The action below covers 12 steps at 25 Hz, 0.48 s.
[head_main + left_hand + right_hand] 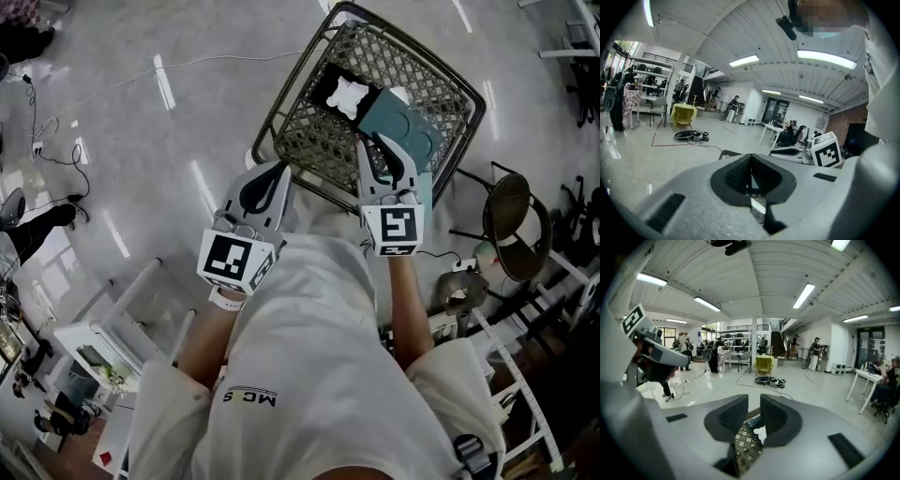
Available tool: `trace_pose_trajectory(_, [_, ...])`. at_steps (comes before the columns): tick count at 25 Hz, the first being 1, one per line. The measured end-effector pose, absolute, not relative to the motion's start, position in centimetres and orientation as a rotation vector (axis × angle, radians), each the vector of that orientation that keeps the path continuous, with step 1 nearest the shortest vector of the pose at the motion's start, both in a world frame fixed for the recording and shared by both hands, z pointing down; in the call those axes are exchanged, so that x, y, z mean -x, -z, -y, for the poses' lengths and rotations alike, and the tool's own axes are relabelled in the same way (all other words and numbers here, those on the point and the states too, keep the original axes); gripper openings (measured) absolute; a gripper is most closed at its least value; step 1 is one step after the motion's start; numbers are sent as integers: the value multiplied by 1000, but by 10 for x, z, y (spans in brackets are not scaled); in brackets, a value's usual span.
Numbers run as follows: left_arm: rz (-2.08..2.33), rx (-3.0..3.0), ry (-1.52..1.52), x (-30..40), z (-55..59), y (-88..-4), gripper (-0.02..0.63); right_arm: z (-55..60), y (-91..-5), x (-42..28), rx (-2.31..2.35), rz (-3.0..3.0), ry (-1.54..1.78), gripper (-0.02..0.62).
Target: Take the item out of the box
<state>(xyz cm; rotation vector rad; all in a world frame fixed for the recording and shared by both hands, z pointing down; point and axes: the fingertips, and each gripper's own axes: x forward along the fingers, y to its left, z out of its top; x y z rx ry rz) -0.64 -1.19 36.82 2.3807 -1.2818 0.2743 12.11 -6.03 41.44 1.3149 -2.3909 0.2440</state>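
A dark wire-mesh basket (281, 105) stands on the floor below me. Inside it lie a flat teal item (410, 131) and a black card with a white shaped piece (349, 96) on it. My right gripper (375, 142) hangs over the basket's near side, just above the teal item, with its jaws open and nothing between them. In the right gripper view the gripper (753, 401) looks past its pads at the mesh (746, 447). My left gripper (280, 169) is at the basket's near left rim with its pads together; its own view shows the gripper (750, 157) shut and empty.
A round brown stool (514, 223) stands right of the basket. White shelving frames (94, 347) are at lower left and lower right. Cables (56, 150) trail over the shiny grey floor at left. People and tables are far off in the gripper views.
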Motion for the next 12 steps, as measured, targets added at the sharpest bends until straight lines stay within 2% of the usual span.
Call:
trace_pose_trajectory(2, [1273,-2370,-284,6,21,-379,25,75,-430,-120,-1275,2363,-225,109])
trace_pose_trajectory(4, [1268,-2355,-294,9,28,-389,25,89,-446,-116,-1226,2336,-223,121])
trace_pose_trajectory(12, [1242,-2308,-348,15,45,-428,25,126,-518,-99,-1057,2212,-287,143])
